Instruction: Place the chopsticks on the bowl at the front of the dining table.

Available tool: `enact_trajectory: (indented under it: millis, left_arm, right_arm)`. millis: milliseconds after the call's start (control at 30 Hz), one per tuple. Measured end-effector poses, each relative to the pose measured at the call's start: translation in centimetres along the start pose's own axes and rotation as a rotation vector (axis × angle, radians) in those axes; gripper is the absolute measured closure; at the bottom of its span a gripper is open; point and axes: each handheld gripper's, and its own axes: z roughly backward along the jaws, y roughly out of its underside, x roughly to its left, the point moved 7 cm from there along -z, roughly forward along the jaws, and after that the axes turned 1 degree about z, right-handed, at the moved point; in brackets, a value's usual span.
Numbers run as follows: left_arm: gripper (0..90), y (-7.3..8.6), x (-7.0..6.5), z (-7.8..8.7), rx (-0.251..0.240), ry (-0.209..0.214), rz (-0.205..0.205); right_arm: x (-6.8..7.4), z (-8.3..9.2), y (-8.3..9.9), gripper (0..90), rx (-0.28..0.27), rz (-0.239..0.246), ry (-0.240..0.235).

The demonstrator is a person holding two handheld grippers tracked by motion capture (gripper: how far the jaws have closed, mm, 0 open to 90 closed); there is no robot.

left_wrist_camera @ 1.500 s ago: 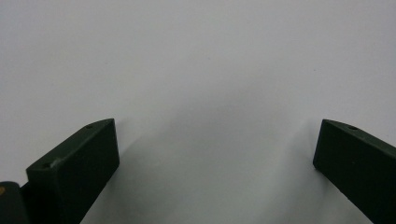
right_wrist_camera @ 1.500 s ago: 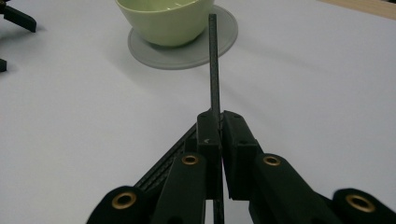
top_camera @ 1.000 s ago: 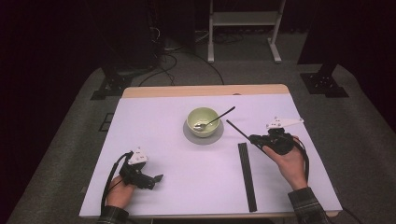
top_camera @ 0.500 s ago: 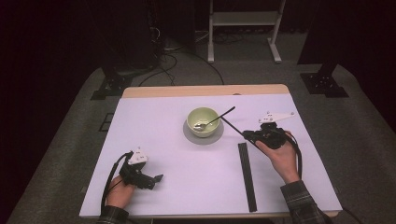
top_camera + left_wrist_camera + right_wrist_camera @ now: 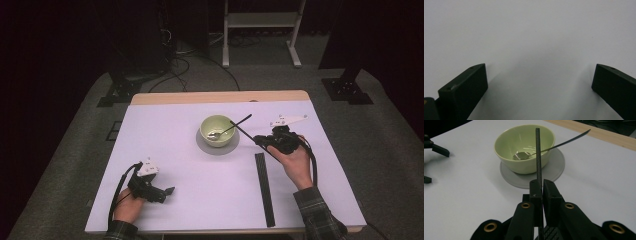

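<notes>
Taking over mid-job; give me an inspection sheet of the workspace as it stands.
Surface: white table cover, wooden edge at the far side.
Job's things: green bowl on grey saucer, spoon resting in it; black chopstick pointing at the bowl; black strip lying flat.
Clutter: nothing seen.
Grippers: right gripper shut on the chopstick; left gripper open, on the cover.
Cables: one trails from each gripper; more on the floor.
Surroundings: dark room, white stand behind.

So the right gripper (image 5: pixel 541 191) has its jaws clamped on a thin black chopstick (image 5: pixel 538 155) that points toward 12 o'clock, over the green bowl (image 5: pixel 524 147). A spoon (image 5: pixel 541 151) sits inside, handle out toward 2 o'clock. The bowl's on a grey coaster (image 5: pixel 556 167) on the white desk (image 5: pixel 599 182).
</notes>
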Motion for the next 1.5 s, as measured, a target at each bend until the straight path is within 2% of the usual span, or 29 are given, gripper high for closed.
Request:
enact_trajectory:
  millis: [700, 1500]
  left_arm:
    - [0.0, 0.0, 0.0, 0.0, 0.002, 0.000, -0.001]
    - [0.0, 0.0, 0.0, 0.0, 0.002, 0.001, 0.000]
  right_arm:
    - [1.0, -2.8, -2.7, 85.6, -0.004, 0.017, -0.019]
    - [2.3, -6.6, -5.2, 85.6, 0.002, 0.012, -0.042]
